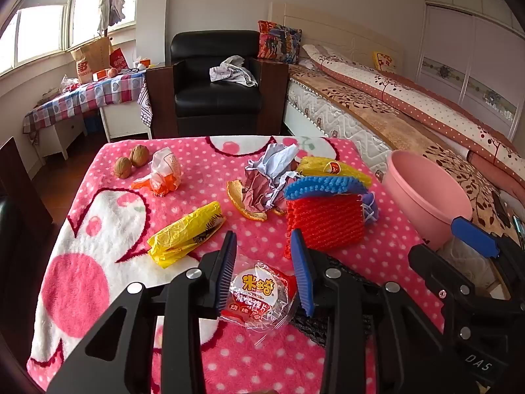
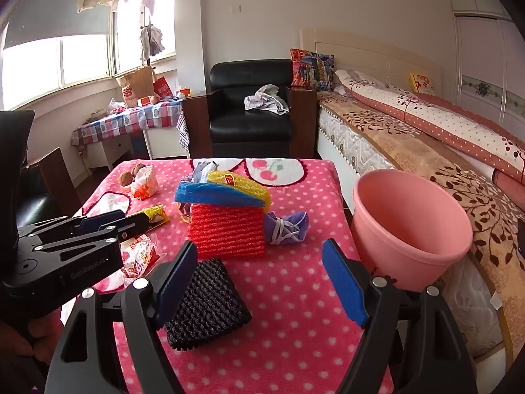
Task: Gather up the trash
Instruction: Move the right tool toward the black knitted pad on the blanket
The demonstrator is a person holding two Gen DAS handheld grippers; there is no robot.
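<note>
Trash lies on a pink polka-dot blanket (image 1: 249, 358) over a table. My left gripper (image 1: 265, 262) stands open around a red and white snack wrapper (image 1: 259, 292), its jaws on either side, not touching. My right gripper (image 2: 262, 269) is open and empty above a black foam net (image 2: 206, 305). Further back lie a red foam net (image 1: 325, 223), blue (image 1: 325, 187) and yellow (image 1: 331, 167) nets, crumpled paper (image 1: 269, 177), orange peel (image 1: 242, 200), a yellow wrapper (image 1: 187, 233), an orange-white wrapper (image 1: 164, 174) and a purple mask (image 2: 287, 228). A pink bin (image 2: 410, 226) stands at the table's right.
Two walnuts (image 1: 131, 161) sit at the far left of the table. A bed (image 1: 410, 111) runs along the right, close behind the bin. A black armchair (image 1: 216, 88) and a side table with a checked cloth (image 1: 92, 95) stand beyond the table.
</note>
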